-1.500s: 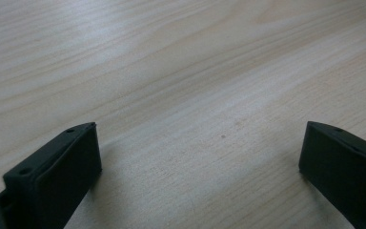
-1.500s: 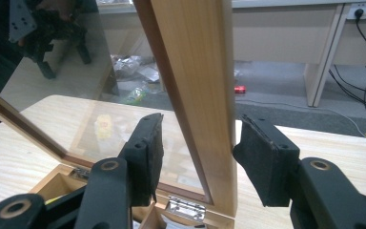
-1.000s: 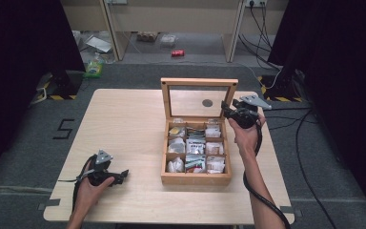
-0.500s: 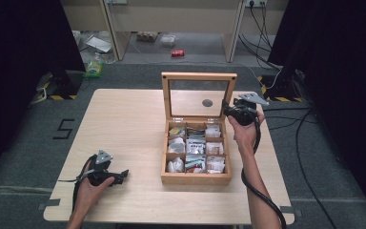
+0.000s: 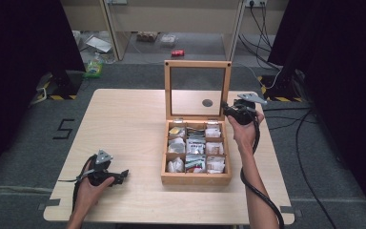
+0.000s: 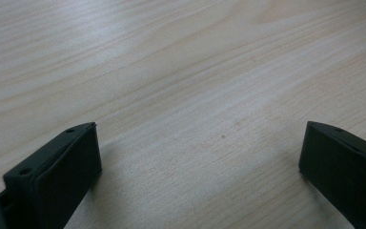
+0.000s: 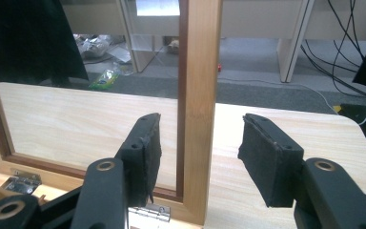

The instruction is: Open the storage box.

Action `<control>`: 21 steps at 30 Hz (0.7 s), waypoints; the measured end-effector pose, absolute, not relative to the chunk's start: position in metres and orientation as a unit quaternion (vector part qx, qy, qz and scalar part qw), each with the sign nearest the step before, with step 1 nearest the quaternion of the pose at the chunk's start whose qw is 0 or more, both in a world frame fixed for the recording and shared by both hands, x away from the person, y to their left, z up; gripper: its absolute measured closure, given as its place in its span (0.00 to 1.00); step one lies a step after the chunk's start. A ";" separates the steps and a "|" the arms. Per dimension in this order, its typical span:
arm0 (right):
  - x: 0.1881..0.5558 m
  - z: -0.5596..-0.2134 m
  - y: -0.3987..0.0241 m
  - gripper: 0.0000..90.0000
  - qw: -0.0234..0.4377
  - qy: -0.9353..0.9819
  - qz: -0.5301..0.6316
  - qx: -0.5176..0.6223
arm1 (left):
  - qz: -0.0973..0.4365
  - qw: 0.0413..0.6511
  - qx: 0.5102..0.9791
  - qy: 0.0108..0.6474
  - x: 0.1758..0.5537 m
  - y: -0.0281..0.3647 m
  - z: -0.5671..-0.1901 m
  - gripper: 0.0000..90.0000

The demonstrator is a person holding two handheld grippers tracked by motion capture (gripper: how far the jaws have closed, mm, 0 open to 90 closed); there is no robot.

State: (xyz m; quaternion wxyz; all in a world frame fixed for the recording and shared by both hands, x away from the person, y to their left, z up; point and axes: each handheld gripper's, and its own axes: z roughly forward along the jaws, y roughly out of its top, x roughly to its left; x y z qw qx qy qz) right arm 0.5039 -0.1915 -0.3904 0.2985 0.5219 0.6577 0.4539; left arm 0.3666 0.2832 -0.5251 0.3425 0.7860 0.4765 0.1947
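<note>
Lid: the wooden-framed glass lid (image 5: pixel 198 88) is standing upright at the far edge of the box, hinged open; its right frame post (image 7: pixel 198 109) is rising between the right gripper's jaws.
Left gripper: the left gripper (image 5: pixel 119 175) is resting on the table (image 5: pixel 124 124) near its front left corner, held by the person's left hand (image 5: pixel 93 183); its jaws are standing wide apart with bare wood between them in the left gripper view (image 6: pixel 198 157).
Box: the wooden box (image 5: pixel 196 178) is sitting right of the table's middle, its compartments holding small packets (image 5: pixel 195 149).
Right gripper: the right gripper (image 5: pixel 227 110) is hovering at the lid's right side, held by the right hand (image 5: pixel 244 125); its jaws are straddling the frame post, the left pad sitting close against it, the right pad standing clear of it, so nothing is being clamped.
Floor: cables (image 5: pixel 262 21) are lying beyond the table.
</note>
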 end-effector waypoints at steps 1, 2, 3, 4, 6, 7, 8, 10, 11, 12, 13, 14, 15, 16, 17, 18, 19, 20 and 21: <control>0.503 -0.391 -0.192 0.54 0.297 0.657 0.455 0.522 | 0.195 0.343 0.786 0.477 0.367 0.283 -0.525 0.00; 0.503 -0.391 -0.192 0.54 0.296 0.658 0.455 0.522 | 0.195 0.342 0.786 0.477 0.367 0.283 -0.525 0.00; 0.502 -0.391 -0.193 0.54 0.295 0.658 0.456 0.522 | 0.195 0.342 0.786 0.476 0.367 0.283 -0.525 0.00; 0.502 -0.391 -0.193 0.54 0.293 0.658 0.456 0.523 | 0.195 0.342 0.786 0.476 0.367 0.283 -0.525 0.00; 0.500 -0.391 -0.195 0.54 0.291 0.663 0.456 0.518 | 0.195 0.342 0.786 0.476 0.367 0.283 -0.525 0.00; 0.499 -0.391 -0.196 0.54 0.290 0.664 0.456 0.517 | 0.194 0.343 0.786 0.477 0.367 0.283 -0.525 0.00; 0.498 -0.391 -0.197 0.54 0.287 0.665 0.457 0.516 | 0.195 0.343 0.786 0.477 0.367 0.283 -0.525 0.00; 0.495 -0.392 -0.199 0.54 0.283 0.669 0.458 0.513 | 0.195 0.343 0.786 0.477 0.367 0.283 -0.525 0.00; 0.492 -0.392 -0.201 0.54 0.279 0.673 0.458 0.510 | 0.195 0.342 0.786 0.476 0.367 0.283 -0.525 0.00; 0.490 -0.392 -0.202 0.54 0.277 0.675 0.459 0.506 | 0.195 0.342 0.786 0.476 0.367 0.283 -0.525 0.00; 0.489 -0.392 -0.203 0.54 0.276 0.676 0.460 0.505 | 0.195 0.342 0.786 0.476 0.367 0.283 -0.525 0.00; 0.486 -0.392 -0.205 0.54 0.270 0.679 0.461 0.504 | 0.195 0.342 0.786 0.476 0.367 0.283 -0.525 0.00; 0.484 -0.393 -0.206 0.54 0.267 0.682 0.462 0.501 | 0.195 0.343 0.786 0.477 0.367 0.283 -0.525 0.00; 0.481 -0.393 -0.206 0.54 0.263 0.685 0.462 0.498 | 0.195 0.344 0.785 0.477 0.367 0.283 -0.525 0.00; 0.479 -0.393 -0.207 0.54 0.261 0.688 0.463 0.494 | 0.195 0.343 0.786 0.477 0.367 0.283 -0.525 0.00; 0.476 -0.394 -0.208 0.54 0.255 0.690 0.466 0.491 | 0.195 0.342 0.786 0.477 0.367 0.283 -0.525 0.00; 0.473 -0.395 -0.209 0.54 0.251 0.692 0.468 0.489 | 0.195 0.342 0.786 0.477 0.367 0.283 -0.525 0.00; 0.470 -0.396 -0.210 0.54 0.247 0.694 0.469 0.487 | 0.195 0.342 0.786 0.477 0.367 0.283 -0.525 0.00; 0.468 -0.397 -0.211 0.54 0.244 0.697 0.469 0.485 | 0.195 0.343 0.786 0.477 0.367 0.283 -0.525 0.00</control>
